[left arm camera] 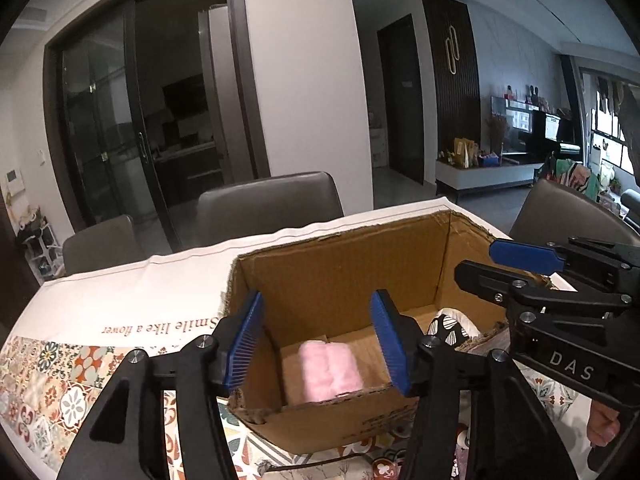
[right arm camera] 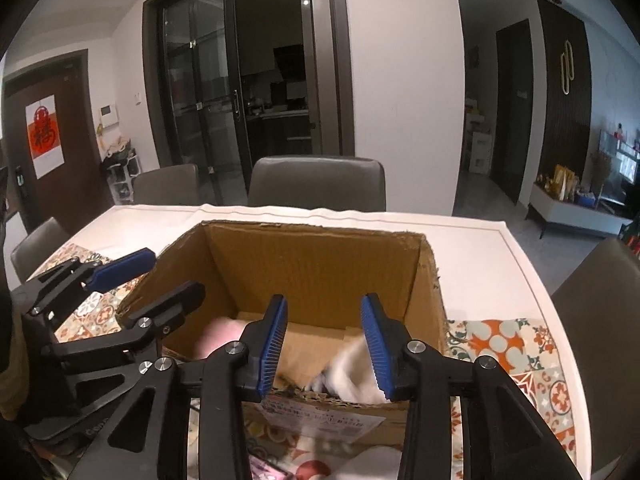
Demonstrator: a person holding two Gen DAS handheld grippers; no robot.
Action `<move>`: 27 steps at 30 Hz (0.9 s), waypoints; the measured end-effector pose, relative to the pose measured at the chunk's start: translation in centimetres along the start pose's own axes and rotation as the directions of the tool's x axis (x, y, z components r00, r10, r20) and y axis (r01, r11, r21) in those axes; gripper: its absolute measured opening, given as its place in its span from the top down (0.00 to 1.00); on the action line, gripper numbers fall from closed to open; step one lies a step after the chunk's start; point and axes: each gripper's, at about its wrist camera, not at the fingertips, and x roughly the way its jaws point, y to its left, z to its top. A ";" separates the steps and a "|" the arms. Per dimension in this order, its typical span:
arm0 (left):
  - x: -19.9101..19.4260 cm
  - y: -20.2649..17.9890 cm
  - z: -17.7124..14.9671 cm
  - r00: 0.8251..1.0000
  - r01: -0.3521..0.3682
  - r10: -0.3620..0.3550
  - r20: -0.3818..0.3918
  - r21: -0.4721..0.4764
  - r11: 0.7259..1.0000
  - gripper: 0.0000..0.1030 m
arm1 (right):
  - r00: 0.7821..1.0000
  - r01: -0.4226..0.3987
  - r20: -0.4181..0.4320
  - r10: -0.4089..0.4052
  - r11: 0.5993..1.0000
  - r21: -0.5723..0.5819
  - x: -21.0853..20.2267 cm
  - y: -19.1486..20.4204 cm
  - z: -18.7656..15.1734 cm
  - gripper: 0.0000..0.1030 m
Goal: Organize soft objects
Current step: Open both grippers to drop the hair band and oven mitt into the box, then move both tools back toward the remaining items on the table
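From the left wrist view, the left claw (left arm camera: 316, 344) hangs with its blue pads wide apart and nothing between them, poised over the near rim of an open cardboard box (left arm camera: 340, 276) that sits on the desk (left arm camera: 132, 292), which is covered by a patterned cloth. On the box floor, seen between the pads, lies a pink fluffy roll (left arm camera: 330, 372), blurred as if just dropped or shifting. At about 3 o'clock from it, in the box's right part, a black-and-white patterned cloth item (left arm camera: 450, 330) rests against the wall. The right claw (left arm camera: 492, 264) shows at 2 o'clock over the box's right rim, also spread and empty. From the right wrist view, the right claw (right arm camera: 324, 344) has its pads apart above the box (right arm camera: 320, 264), holding nothing; the pale patterned cloth item (right arm camera: 352, 376) lies blurred at 5 o'clock inside, partly behind the right pad, and the pink roll (right arm camera: 220, 338) shows at 9 o'clock inside. The left claw (right arm camera: 160, 272) hovers open by the box's left wall. Judging from this, at least two soft things are already boxed; something pale lies on the desk near the bottom edge, too unclear to name, so more may remain.
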 end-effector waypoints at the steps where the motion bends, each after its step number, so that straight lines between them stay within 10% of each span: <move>1: -0.4 0.0 0.0 1.000 -0.005 0.005 0.007 0.002 1.000 0.45 | 1.000 0.003 0.002 -0.003 1.000 0.000 -0.2 0.1 0.0 0.61; 27: -8.4 1.5 -2.0 0.997 0.000 0.005 0.080 -0.055 0.999 0.41 | 0.990 0.089 0.109 -0.093 0.995 0.035 -9.4 2.7 -1.6 0.53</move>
